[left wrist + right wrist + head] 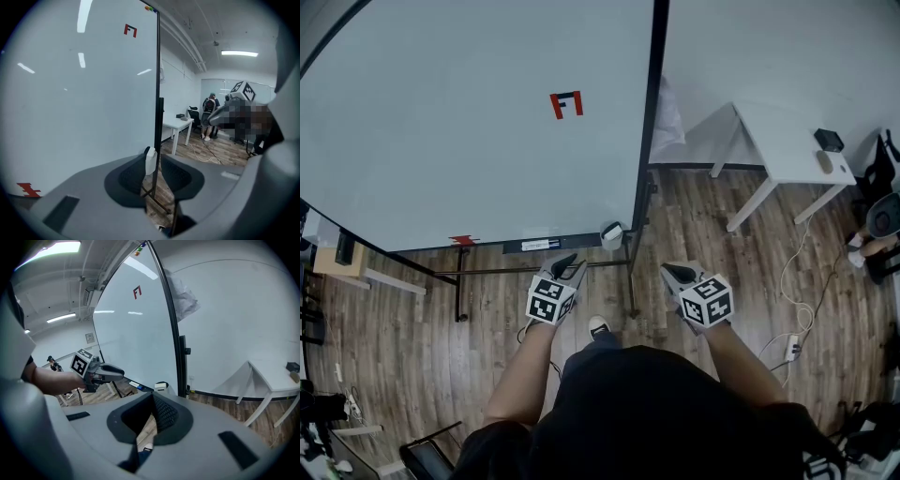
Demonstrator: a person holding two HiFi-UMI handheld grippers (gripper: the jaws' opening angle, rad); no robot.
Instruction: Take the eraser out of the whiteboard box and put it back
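The whiteboard (469, 141) fills the left of the head view, with a red F-shaped magnet (566, 103) on it. A small white-and-grey whiteboard box (612, 234) hangs at the board's lower right corner, by the black frame post. I cannot make out the eraser apart from the box. My left gripper (570, 265) hovers just short of the box, jaws apart and empty; the box (150, 160) shows through their gap. My right gripper (672, 272) hangs to the box's right, its tips together on nothing. In the right gripper view the box (161, 386) lies just beyond the jaws.
A white table (787, 141) stands at the right with a small black object (829, 140) on it. A cable and power strip (792, 349) lie on the wooden floor. The board's stand legs (459, 281) cross the floor below the tray. People stand far back (209, 112).
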